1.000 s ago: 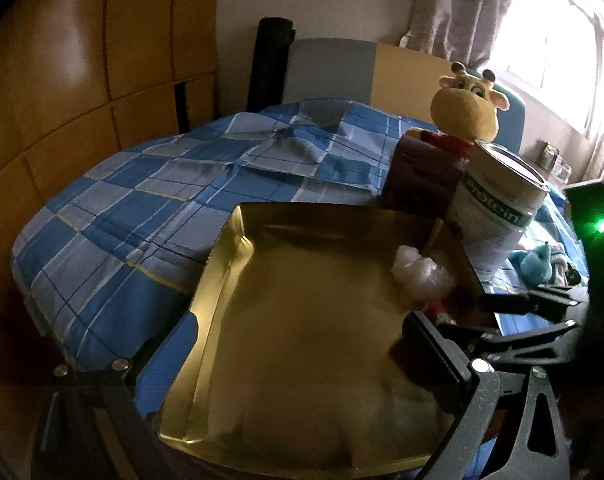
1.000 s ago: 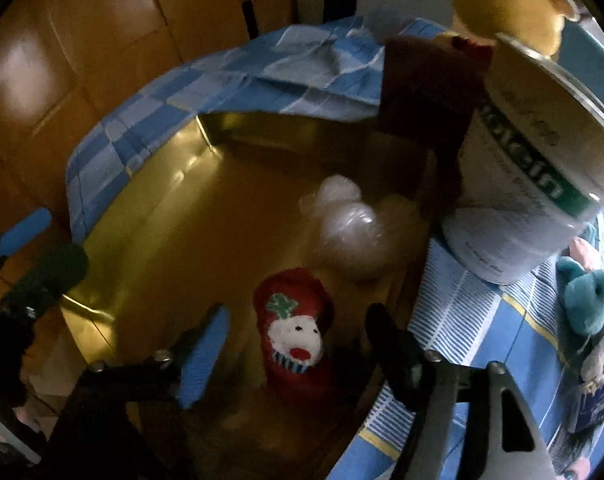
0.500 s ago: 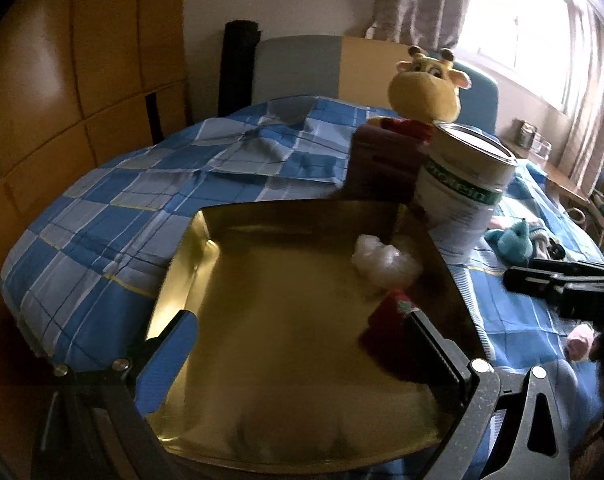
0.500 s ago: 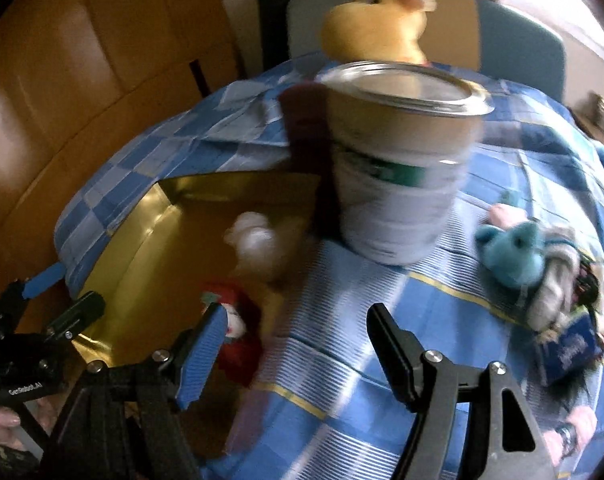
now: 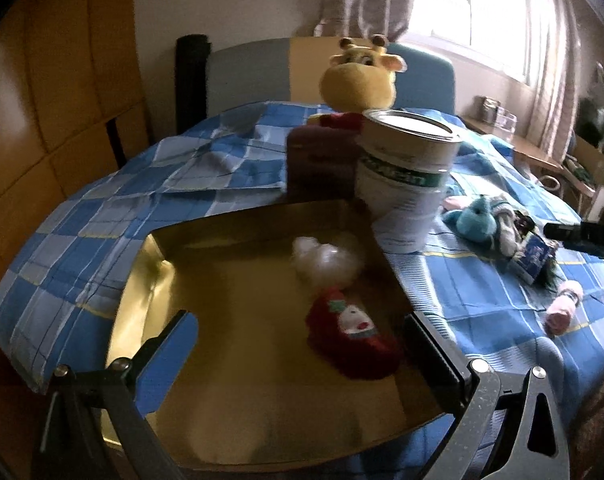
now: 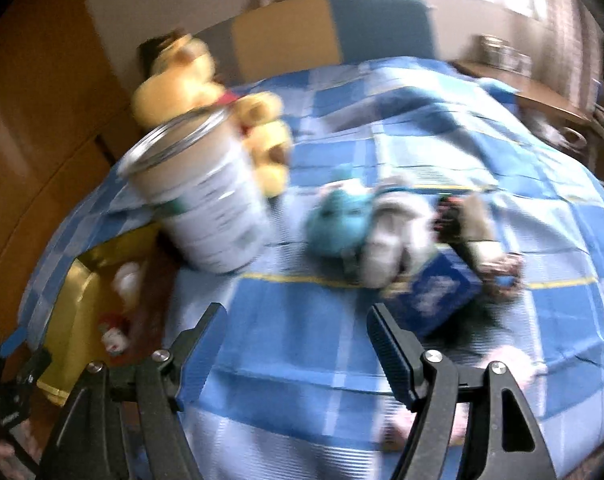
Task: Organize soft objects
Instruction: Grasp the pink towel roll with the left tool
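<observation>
Left wrist view: looks obliquely down from close above the near edge of the gold tray (image 5: 149, 280), facing the white can (image 5: 406, 184) behind the tray's far corner. Right wrist view, blurred: looks obliquely down over the bed (image 6: 302, 360) to the right of the can (image 6: 205, 208). Both views share the can, the tray (image 6: 73, 312) and the yellow plush (image 5: 358, 80) behind the can.

Glossy gold tray (image 5: 237, 352); checked cloth bedcover (image 5: 101, 216); shiny metal-lidded can (image 5: 406, 176); plush giraffe (image 5: 358, 80); polished wood panelling (image 5: 61, 80).
</observation>
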Tool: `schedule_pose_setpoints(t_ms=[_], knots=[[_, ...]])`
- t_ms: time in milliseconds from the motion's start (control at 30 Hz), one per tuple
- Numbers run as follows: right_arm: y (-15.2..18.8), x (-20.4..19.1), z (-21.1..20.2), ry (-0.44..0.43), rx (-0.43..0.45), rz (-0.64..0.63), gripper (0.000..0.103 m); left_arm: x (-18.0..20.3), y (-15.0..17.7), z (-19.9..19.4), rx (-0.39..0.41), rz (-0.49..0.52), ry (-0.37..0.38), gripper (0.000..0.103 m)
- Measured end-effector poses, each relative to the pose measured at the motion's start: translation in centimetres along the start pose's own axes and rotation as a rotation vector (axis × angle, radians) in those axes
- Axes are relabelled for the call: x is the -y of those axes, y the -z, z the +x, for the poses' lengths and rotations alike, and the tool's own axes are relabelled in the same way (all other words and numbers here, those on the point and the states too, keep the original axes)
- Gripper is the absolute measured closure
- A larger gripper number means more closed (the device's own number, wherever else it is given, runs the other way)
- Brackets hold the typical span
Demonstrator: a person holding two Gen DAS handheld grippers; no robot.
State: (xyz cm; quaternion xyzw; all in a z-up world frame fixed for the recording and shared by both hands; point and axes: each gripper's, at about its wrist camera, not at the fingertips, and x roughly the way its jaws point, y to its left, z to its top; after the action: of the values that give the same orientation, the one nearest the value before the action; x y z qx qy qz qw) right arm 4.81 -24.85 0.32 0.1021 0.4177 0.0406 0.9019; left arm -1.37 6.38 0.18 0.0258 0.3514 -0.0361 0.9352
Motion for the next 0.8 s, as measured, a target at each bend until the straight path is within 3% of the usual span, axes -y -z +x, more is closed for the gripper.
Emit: schedule_pose_setpoints(t_ms=[400,533,633,800], knots=[[1.1,12.9,-3.8,0.162,0.19,0.46,0.03,6.4,-1.4,0.5,0.0,0.14,0.11,0.0],[2.1,15.2,-5.0,0.123,0.272,0.599,0.029,8.7,-1.8,1.5,-0.029,0.168,0.172,0.001],[2.3,15.8,-5.2,0.085,0.285,0.638,0.029,11.0,-1.8,2.1,-0.043,0.218,0.225,0.003],[2.7,16.1,-5.8,0.061,0.321,0.664,0.029,15.6,-2.0,3.6,-0.077,0.308,0.347,0.015]])
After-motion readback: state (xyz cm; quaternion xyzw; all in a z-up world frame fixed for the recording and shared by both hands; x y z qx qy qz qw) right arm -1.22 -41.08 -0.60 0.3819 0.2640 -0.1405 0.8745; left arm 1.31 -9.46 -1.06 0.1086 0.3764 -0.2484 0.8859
